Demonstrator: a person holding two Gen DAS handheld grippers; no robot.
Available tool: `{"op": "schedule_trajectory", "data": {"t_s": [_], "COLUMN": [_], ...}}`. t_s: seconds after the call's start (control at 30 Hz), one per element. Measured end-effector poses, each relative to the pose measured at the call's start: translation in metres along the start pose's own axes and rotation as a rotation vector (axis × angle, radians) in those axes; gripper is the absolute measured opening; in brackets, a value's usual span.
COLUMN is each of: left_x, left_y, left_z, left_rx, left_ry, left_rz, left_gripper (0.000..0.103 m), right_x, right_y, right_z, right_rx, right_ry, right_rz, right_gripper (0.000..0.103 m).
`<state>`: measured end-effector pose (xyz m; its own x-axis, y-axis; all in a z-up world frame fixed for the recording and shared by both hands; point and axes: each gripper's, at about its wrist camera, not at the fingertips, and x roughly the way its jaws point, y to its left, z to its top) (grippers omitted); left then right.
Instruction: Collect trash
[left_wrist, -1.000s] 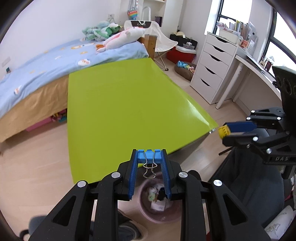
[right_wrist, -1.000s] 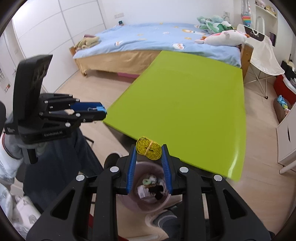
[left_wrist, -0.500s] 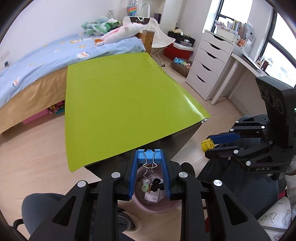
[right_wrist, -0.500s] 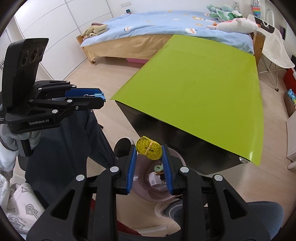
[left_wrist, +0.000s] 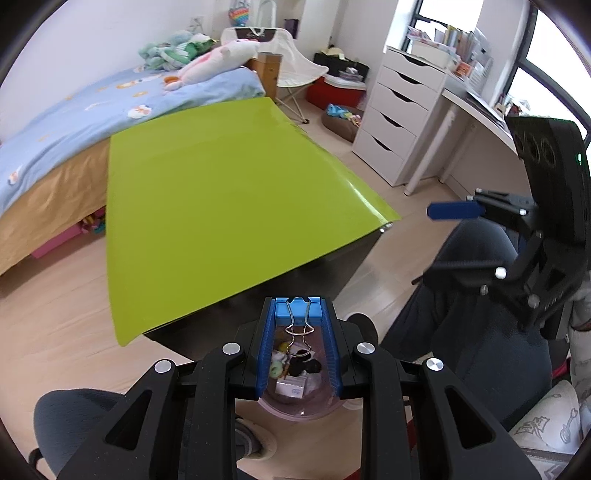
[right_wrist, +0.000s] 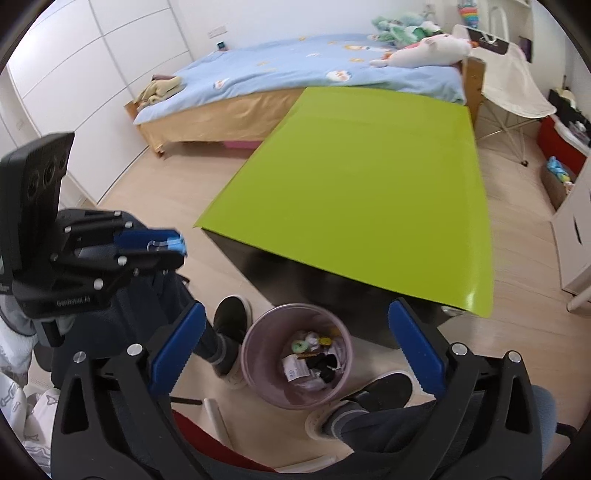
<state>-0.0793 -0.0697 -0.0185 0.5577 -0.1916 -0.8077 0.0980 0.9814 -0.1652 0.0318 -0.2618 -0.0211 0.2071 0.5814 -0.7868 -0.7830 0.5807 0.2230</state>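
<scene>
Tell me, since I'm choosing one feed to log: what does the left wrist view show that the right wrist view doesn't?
Only the left wrist view shows the white drawer unit and the blue binder clip close up in the left gripper. Only the right wrist view shows the open right gripper and the white wardrobe doors. Both show the lime-green tabletop, the pink trash bin and the bed with the blue cover.

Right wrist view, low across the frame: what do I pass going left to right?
Left gripper holding the blue binder clip → black shoe → pink trash bin → second shoe.
</scene>
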Motion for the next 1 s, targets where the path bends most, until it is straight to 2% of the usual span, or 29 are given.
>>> {"op": "schedule_trajectory", "data": {"t_s": [0.2, 0.27, 0.3, 0.37, 0.4, 0.43, 0.53, 0.6, 1.0], "left_x": [0.005, 0.007, 0.008, 0.009, 0.010, 0.010, 0.010, 0.010, 0.007], "left_y": [-0.009, -0.009, -0.009, -0.008, -0.006, -0.004, -0.001, 0.002, 0.013], "left_z": [0.002, 0.002, 0.002, 0.002, 0.002, 0.001, 0.001, 0.000, 0.004], "left_rx": [0.030, 0.033, 0.031, 0.022, 0.014, 0.005, -0.012, -0.025, -0.067], "left_ry": [0.014, 0.020, 0.019, 0.019, 0.015, 0.012, 0.011, 0.008, -0.009], "left_rz": [-0.027, -0.033, -0.032, -0.037, -0.034, -0.035, -0.033, -0.032, 0.003], "left_gripper": [0.027, 0.039, 0.054, 0.065, 0.077, 0.083, 0.092, 0.095, 0.096], "right_x": [-0.010, -0.011, -0.011, -0.010, -0.010, -0.009, -0.009, -0.008, -0.007], "right_y": [-0.012, -0.015, -0.014, -0.015, -0.015, -0.015, -0.014, -0.014, -0.011], "right_z": [-0.003, -0.003, -0.003, -0.004, -0.004, -0.004, -0.004, -0.004, 0.003], "right_rx": [0.032, 0.040, 0.043, 0.046, 0.047, 0.046, 0.048, 0.047, 0.048], "right_ry": [-0.020, -0.024, -0.024, -0.024, -0.022, -0.022, -0.021, -0.021, -0.030], "right_rz": [-0.008, -0.003, -0.002, 0.002, 0.005, 0.006, 0.011, 0.007, -0.045], "right_gripper": [0.098, 0.098, 0.099, 0.099, 0.100, 0.100, 0.100, 0.100, 0.100]}}
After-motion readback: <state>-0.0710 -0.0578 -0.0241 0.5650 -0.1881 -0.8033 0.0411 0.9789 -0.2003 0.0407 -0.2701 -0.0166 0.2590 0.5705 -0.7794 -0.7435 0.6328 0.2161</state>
